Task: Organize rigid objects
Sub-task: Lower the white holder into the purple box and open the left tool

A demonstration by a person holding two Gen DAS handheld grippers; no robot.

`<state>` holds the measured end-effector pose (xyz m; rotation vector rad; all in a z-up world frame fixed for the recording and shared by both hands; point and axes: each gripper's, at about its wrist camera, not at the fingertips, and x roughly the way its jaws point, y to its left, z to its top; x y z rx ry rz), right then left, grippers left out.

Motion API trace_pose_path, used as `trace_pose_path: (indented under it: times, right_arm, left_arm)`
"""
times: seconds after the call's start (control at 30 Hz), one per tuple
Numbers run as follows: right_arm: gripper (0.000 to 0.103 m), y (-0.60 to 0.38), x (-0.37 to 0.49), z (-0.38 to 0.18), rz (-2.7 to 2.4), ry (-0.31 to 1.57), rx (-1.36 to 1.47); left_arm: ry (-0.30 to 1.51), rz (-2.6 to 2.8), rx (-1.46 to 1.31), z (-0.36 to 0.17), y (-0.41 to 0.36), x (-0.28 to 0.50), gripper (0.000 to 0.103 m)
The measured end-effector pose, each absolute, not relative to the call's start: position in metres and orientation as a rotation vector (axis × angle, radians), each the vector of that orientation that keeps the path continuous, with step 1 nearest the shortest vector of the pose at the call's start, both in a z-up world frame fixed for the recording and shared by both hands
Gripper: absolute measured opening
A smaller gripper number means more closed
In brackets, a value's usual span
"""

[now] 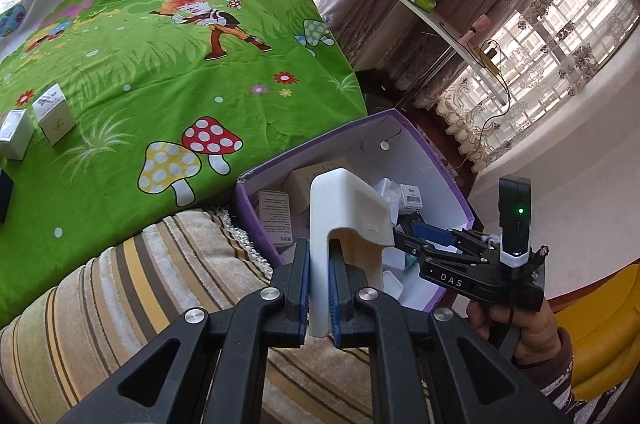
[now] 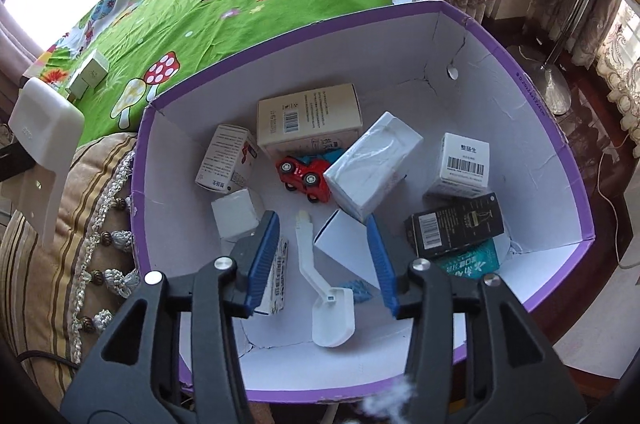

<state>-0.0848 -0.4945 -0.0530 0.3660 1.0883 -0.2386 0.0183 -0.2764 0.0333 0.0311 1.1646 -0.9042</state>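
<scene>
Blue pads of the left gripper clamp one leg of a white plastic bracket at lower centre, just before the purple box. Over that box, the right gripper hangs with jaws apart, gripping nothing; a white scoop lies below among cartons and a red toy car.

Counting the items in the purple box

Sitting inside: one red toy car, one white scoop, one black carton; two small boxes are standing on the bedsheet.
</scene>
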Motion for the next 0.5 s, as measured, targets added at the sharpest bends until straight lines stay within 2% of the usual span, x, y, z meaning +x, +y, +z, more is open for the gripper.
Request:
trace_pose_path:
  times: [0.2, 0.3, 0.37, 0.4, 0.5]
  right_arm:
    - [0.059, -0.518, -0.099, -0.031, -0.318, 1.021, 0.395]
    - [0.065, -0.531, -0.105, -0.019, -0.353, 0.970, 0.445]
    - [0.069, -0.536, -0.107, -0.012, -0.344, 0.943, 0.484]
    - [0.069, -0.536, -0.107, -0.010, -0.335, 0.935, 0.492]
    - [0.071, -0.523, -0.100, -0.003, -0.274, 0.928, 0.470]
  left_arm:
    - [1.238, -0.981, 0.039, 0.022, -0.304, -0.001, 0.009]
    - [1.336, -1.049, 0.063, 0.008, -0.323, -0.013, 0.017]
    - [1.392, -1.074, 0.110, -0.002, -0.333, -0.022, 0.033]
    - [1.401, -1.074, 0.123, -0.004, -0.334, -0.025, 0.037]
    - [1.388, -1.059, 0.048, 0.001, -0.321, -0.018, 0.041]
